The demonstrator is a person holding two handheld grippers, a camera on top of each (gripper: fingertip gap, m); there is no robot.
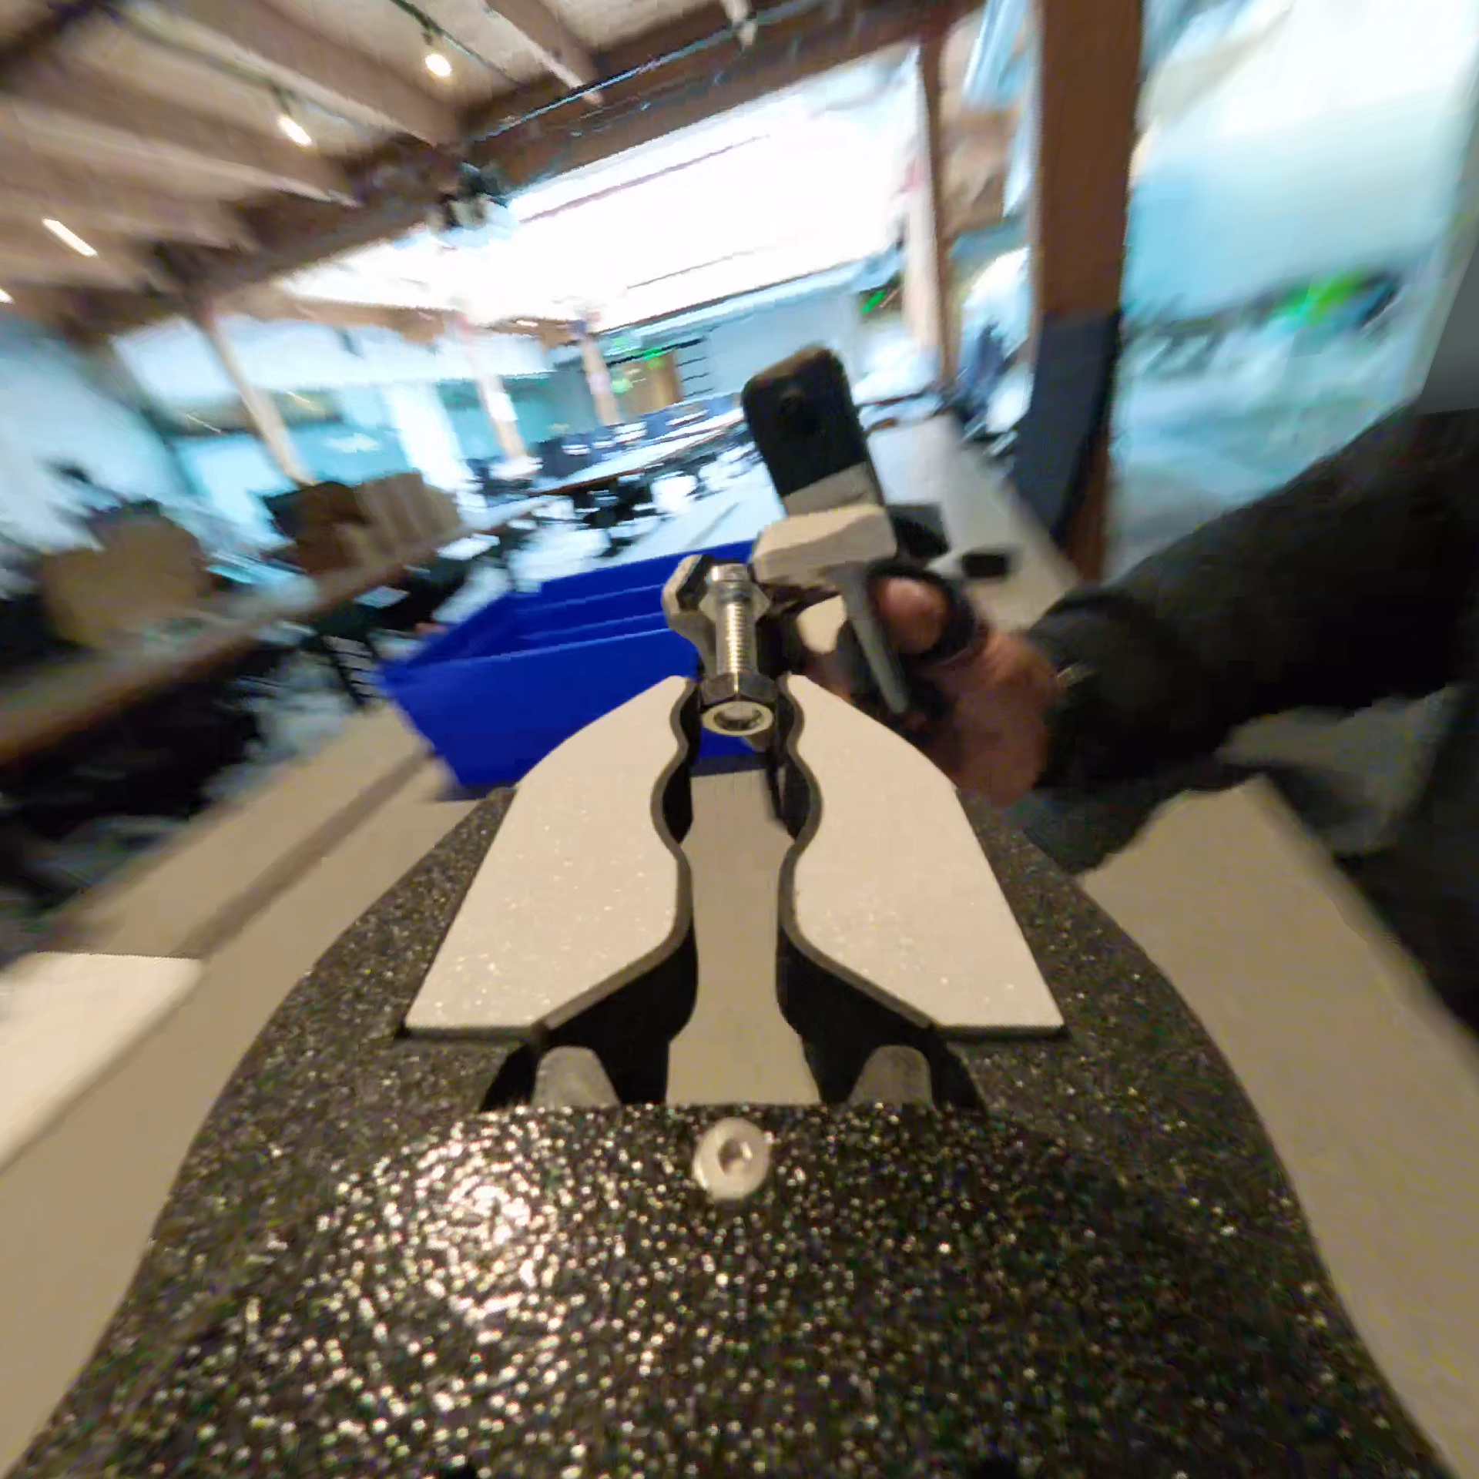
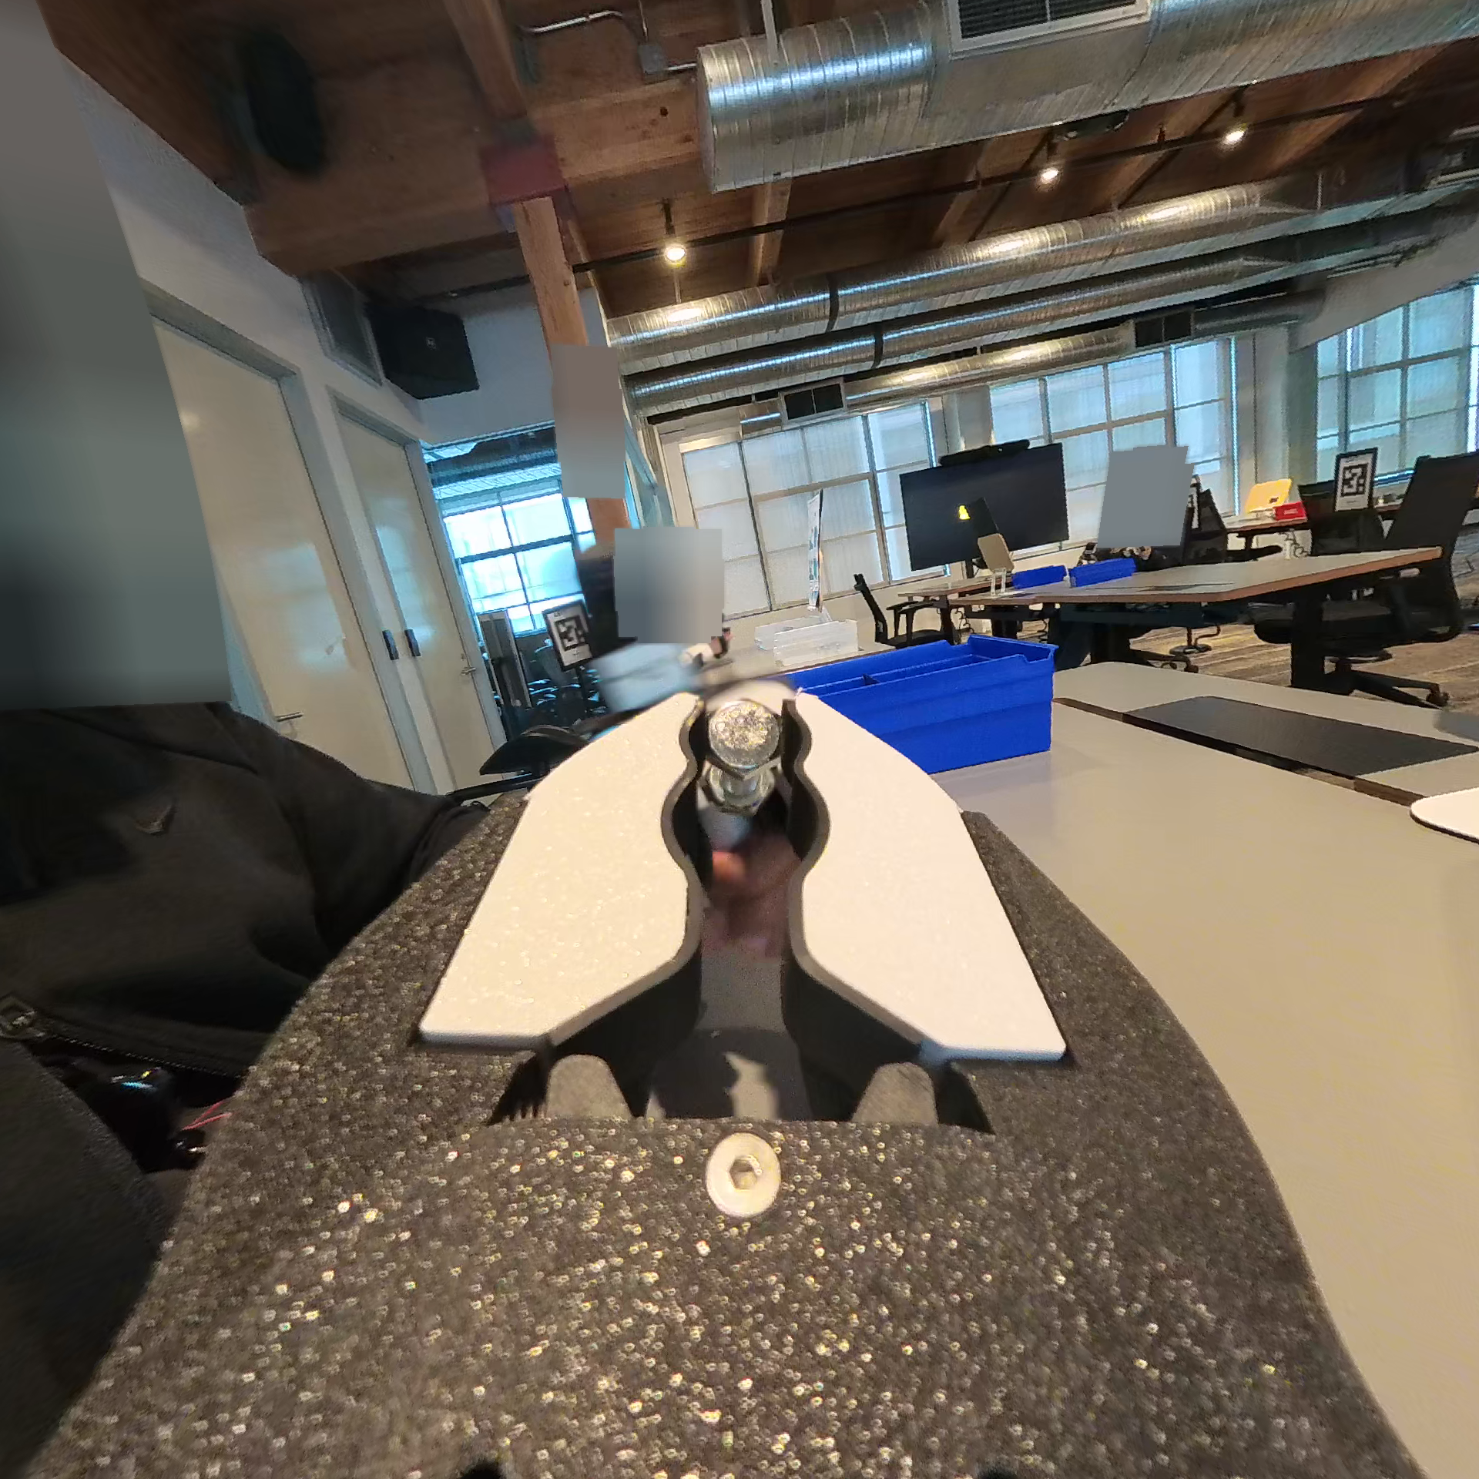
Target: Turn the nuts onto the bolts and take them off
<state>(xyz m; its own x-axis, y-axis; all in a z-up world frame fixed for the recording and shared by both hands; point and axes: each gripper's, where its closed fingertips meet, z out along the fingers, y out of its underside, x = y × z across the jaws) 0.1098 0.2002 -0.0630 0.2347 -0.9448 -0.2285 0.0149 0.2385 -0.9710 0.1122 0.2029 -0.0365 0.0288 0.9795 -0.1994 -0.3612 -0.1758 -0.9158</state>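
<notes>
The left gripper (image 1: 732, 704) jaws clamp the silver hex nut (image 1: 735, 703); the right gripper (image 2: 743, 732) jaws clamp the threaded steel bolt (image 1: 732, 632). Keep both coaxial, turning gently to avoid cross-threading.

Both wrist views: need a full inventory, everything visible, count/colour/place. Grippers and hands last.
bolt: 1, silver, held in the air between the two grippers, head clamped by the right one
nut: 1, silver, on the bolt's threaded end, clamped at the left fingertips
blue bin: 1 near, divided inside, on the grey table; more blue bins on far desks
grey table: 1, under both grippers
black mat: 1, far right of the table
monitor: 1, black, background desk
office chairs: several, black, background
left gripper: white fingers, shut on the nut
right gripper: white fingers, shut on the bolt head
hand: 1, dark sleeve, holding the right gripper
</notes>
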